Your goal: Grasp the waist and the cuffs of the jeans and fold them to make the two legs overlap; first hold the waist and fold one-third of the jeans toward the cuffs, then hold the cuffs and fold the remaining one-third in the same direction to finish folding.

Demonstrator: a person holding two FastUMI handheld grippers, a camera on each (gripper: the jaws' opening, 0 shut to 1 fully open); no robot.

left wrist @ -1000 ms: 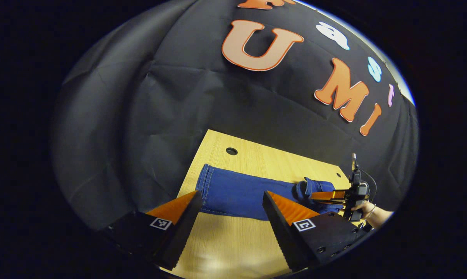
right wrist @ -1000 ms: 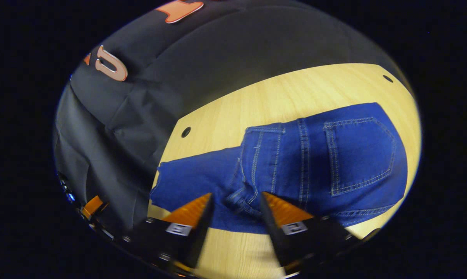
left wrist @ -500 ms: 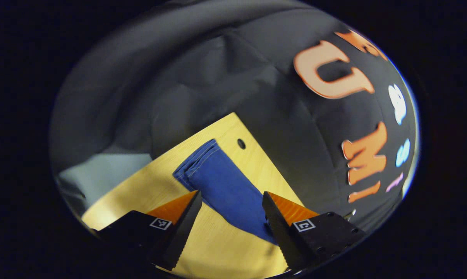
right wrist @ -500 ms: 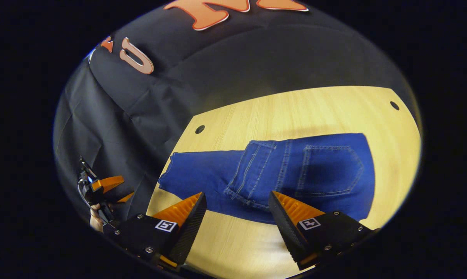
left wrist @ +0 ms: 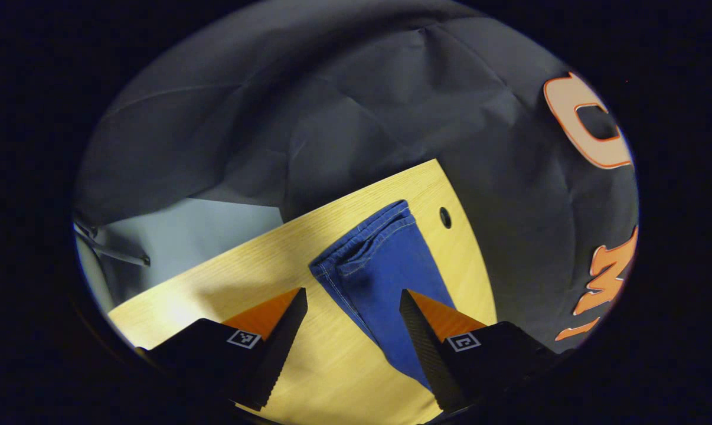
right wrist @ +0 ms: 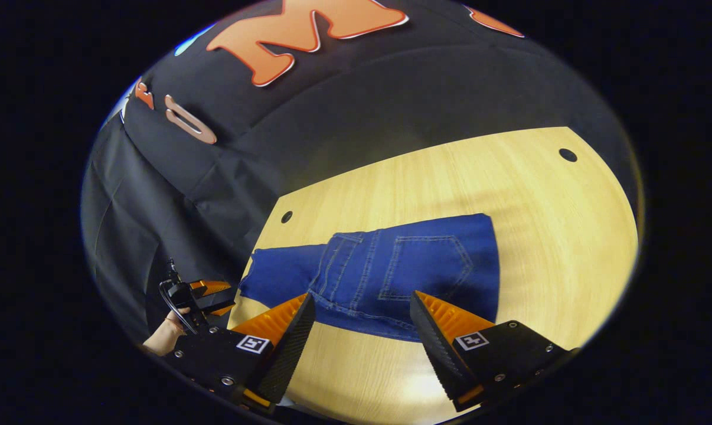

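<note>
Each set of tongs — left (left wrist: 351, 342), right (right wrist: 362, 348) — is showing wedge-shaped, ridged fingers (right wrist: 294, 342) on dark blocky bodies, each carrying a small square black-and-white marker (right wrist: 472, 340) and round screws (right wrist: 496, 376) — visible on the right pair.

A light wooden table (right wrist: 545, 236) fills the lower right of the right gripper view, with one round hole (right wrist: 567, 155) at upper right and another hole (right wrist: 286, 217) near its left corner. In the left gripper view a pale grey floor (left wrist: 173, 236) lies at left, beyond the table's edge.
</note>
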